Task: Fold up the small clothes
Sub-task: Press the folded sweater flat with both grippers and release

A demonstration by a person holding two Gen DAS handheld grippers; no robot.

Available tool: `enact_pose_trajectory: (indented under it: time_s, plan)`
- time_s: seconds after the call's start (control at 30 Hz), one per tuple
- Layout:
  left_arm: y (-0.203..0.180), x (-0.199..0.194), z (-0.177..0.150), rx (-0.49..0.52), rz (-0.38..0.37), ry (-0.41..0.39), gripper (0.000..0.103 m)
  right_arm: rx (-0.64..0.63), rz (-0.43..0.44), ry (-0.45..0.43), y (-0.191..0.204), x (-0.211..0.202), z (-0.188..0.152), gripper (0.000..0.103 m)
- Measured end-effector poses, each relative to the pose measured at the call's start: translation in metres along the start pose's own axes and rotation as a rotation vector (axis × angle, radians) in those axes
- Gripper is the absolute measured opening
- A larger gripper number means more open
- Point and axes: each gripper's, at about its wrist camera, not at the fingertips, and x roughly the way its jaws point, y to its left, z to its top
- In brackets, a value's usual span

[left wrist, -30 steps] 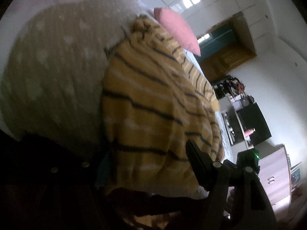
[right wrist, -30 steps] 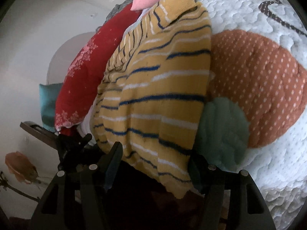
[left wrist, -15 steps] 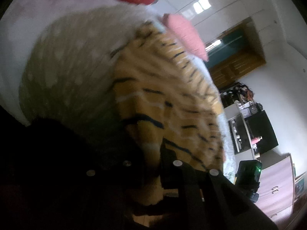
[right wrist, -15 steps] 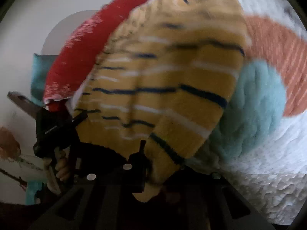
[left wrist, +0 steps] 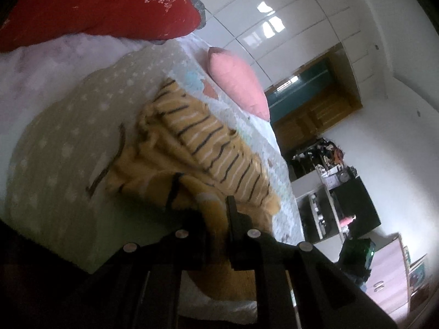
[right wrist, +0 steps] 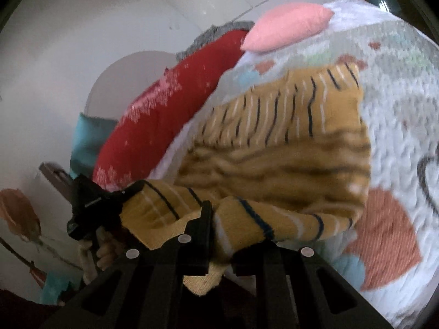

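The left gripper (left wrist: 216, 219) has its jaws clamped on the near hem of the yellow striped sweater (left wrist: 208, 148), the knit bunched between the two black fingers (left wrist: 233, 213). The right gripper (right wrist: 219, 230) likewise has its jaws pinched together on a fold of the same sweater (right wrist: 288, 142), with a strip of yellow cloth hanging down between and below its fingers (right wrist: 204, 219). In the right wrist view the left gripper (right wrist: 93, 208) shows at the left, holding the other near corner of the hem, with the person's hand (right wrist: 101, 249) under it.

The sweater is lifted along its near edge and doubled toward its far part, which lies flat on the quilt (right wrist: 397, 126); the stripes on the raised part run across, those on the flat part run away from the cameras. Parts of the cloth are blurred.

The sweater lies on the bed, on a white quilt with orange dotted patches (right wrist: 384, 235), pale blue patches and a beige dotted patch (left wrist: 68, 142). A red flowered pillow (left wrist: 90, 5) lies along one edge of the bed, just beside the sweater in the right wrist view, and a pink pillow (right wrist: 288, 24) sits at the far end. Beyond the bed in the left wrist view stand white wardrobe doors (left wrist: 288, 13), a wooden cabinet (left wrist: 315, 109) and a dark shelf unit (left wrist: 343, 197).
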Motion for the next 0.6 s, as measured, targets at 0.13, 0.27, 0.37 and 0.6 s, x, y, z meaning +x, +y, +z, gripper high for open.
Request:
enact_pose_trajectory:
  time_s: [0.13,0.27,0.37,0.6]
  plan:
    - [-0.010,0.022,0.030,0.015,0.020,-0.005,0.010,-0.017,-0.010,-0.018,0.002,0.002,0.028,0.012]
    - [-0.018,0.059,0.063,0.018,0.039,0.011,0.010,-0.019,-0.046,-0.024,-0.009,0.012,0.062,0.012]
    - [-0.022,0.095,0.087,0.026,0.067,0.037,0.010,0.036,-0.062,-0.029,-0.031,0.026,0.093,0.012]
    - [-0.008,0.197,0.132,0.006,0.179,0.136,0.011,0.256,-0.075,-0.015,-0.125,0.074,0.148,0.013]
